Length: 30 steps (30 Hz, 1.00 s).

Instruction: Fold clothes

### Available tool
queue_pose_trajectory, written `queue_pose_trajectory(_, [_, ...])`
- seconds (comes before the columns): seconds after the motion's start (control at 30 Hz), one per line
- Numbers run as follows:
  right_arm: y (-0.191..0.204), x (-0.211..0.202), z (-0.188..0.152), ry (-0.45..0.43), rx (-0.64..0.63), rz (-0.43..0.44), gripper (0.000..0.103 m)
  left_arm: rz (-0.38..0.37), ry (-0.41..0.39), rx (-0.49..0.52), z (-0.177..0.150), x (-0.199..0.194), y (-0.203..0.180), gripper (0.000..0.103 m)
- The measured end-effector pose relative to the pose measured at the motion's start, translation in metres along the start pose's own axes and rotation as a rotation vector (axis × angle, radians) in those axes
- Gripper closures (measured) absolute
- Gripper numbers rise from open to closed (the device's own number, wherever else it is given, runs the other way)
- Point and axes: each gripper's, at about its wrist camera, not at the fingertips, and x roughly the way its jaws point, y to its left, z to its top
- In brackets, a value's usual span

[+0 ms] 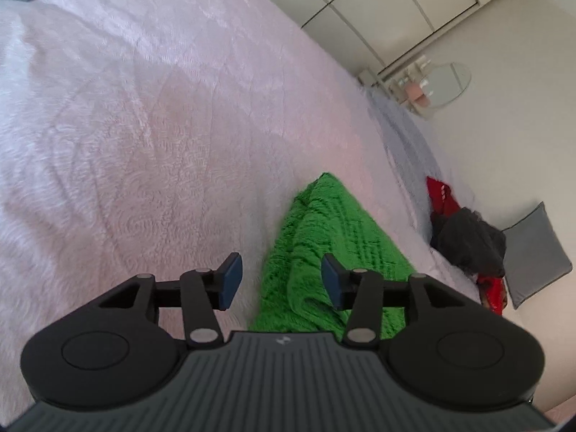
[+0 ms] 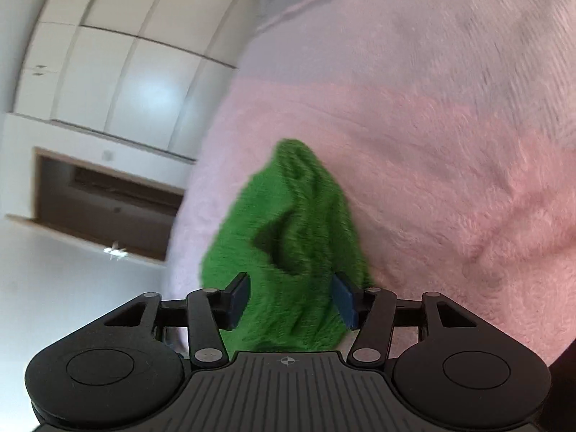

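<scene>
Pink fleece bedspread [image 1: 144, 126]: broad bare expanse from 9 to 12 o'clock, edge falling away at 2 o'clock. Green fuzzy garment [image 1: 324, 252], bunched and creased, lies near that edge. Left gripper [image 1: 280, 280] and right gripper [image 2: 293, 298]: jaws spread, garment showing between the 2 blue pads.

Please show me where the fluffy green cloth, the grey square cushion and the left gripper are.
Fluffy green cloth [image 1: 324, 252]: left wrist view, middle of its pile.
Grey square cushion [image 1: 532, 255]: left wrist view, its face.
Left gripper [image 1: 280, 280]: left wrist view, midway between fingertips.
</scene>
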Motion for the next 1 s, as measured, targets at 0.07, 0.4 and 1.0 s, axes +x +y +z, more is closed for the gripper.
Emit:
queue_pose_trajectory(0.07, [0.001,0.008,0.0,-0.017,0.0,-0.01,0.08,-0.055,0.024,0.004,-0.001,0.007,-0.001,0.067])
queue_pose_trajectory(0.4, [0.0,-0.008,-0.016,-0.085,-0.121,-0.016,0.098,-0.203,0.02,0.045,-0.022,0.004,0.021,0.094])
queue_pose_trajectory(1.0, [-0.024,0.004,-0.047,-0.059,0.035,-0.036,0.042,-0.115,-0.009,-0.039,-0.019,-0.006,0.03,0.062])
